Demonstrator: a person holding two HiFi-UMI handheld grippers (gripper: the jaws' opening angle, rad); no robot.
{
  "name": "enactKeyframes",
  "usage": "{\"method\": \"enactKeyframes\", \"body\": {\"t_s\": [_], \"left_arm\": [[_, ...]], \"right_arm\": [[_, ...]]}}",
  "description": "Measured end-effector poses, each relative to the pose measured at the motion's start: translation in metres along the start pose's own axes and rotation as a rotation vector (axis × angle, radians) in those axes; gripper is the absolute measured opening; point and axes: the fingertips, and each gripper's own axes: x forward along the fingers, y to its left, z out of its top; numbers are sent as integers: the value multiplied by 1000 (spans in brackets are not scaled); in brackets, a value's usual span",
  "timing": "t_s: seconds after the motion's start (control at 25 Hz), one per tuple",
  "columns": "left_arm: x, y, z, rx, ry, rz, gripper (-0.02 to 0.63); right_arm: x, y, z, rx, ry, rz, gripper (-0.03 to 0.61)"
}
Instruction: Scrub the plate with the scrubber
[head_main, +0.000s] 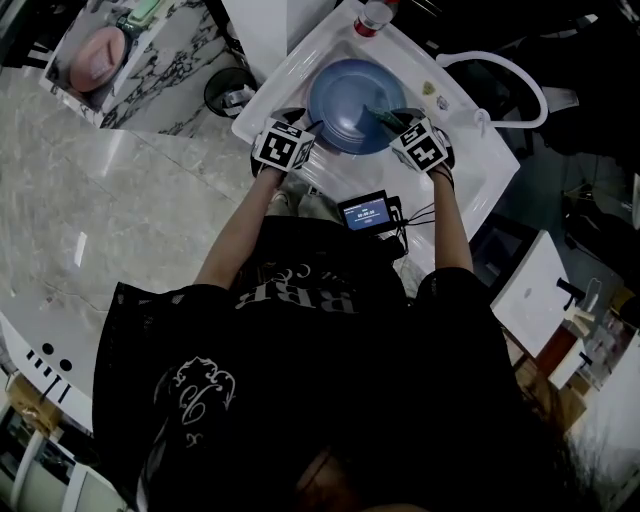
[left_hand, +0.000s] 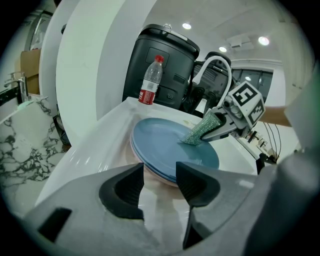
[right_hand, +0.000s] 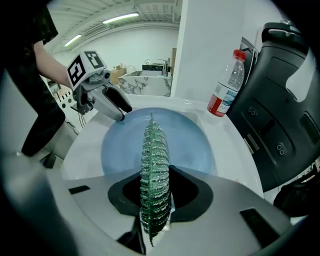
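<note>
Scrubbing looks under way: the right gripper (right_hand: 155, 200) pinches the green scrubber (right_hand: 154, 165) tight, its tip down on the blue plate (head_main: 340, 100) in the white sink (head_main: 478, 192) at the upper middle of the head view. The left gripper (left_hand: 160, 182) sits at the plate's near rim, jaws spread with nothing in them. Next it probably needs steady sweeps with some downward pressure, and only the left gripper view shows the tip's contact side-on, plus a pinkish plate (left_hand: 152, 172) underneath.

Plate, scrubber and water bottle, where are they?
plate (head_main: 340, 100): head view, middle of its blue face.
scrubber (right_hand: 153, 160): right gripper view, middle of its green mesh.
bottle (left_hand: 151, 80): left gripper view, its clear body.
</note>
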Motion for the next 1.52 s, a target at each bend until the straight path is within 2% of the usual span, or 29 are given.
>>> {"method": "enactKeyframes", "body": {"t_s": [0.16, 0.28, 0.48, 0.72, 0.88, 1.0, 1.12, 1.32, 1.52], "left_arm": [[0, 0, 0, 6, -4, -1, 210], [0, 1, 0, 7, -5, 1, 210], [-1, -1, 0, -7, -3, 8, 210], [0, 0, 0, -18, 3, 3, 210], [0, 0, 0, -27, 10, -27, 210], [-7, -7, 5, -37, -4, -77, 210], [-26, -13, 16, -24, -73, -122, 210], [-72, -28, 28, -16, -193, -166, 210], [-127, -55, 26, 66, -266, -233, 210]], "right_arm": [[-3, 28, -5, -10, 43, 22, 91], [-4, 50, 0, -59, 46, 47, 91], [-6, 81, 12, -77, 28, 87, 91], [-3, 98, 25, -86, 4, 110, 91], [-2, 98, 26, -85, 2, 88, 91], [-9, 94, 32, -9, -48, 55, 91], [-21, 93, 45, 104, -135, 23, 91], [-46, 97, 67, 218, -265, -49, 91], [-79, 112, 84, 337, -376, -124, 91]]}}
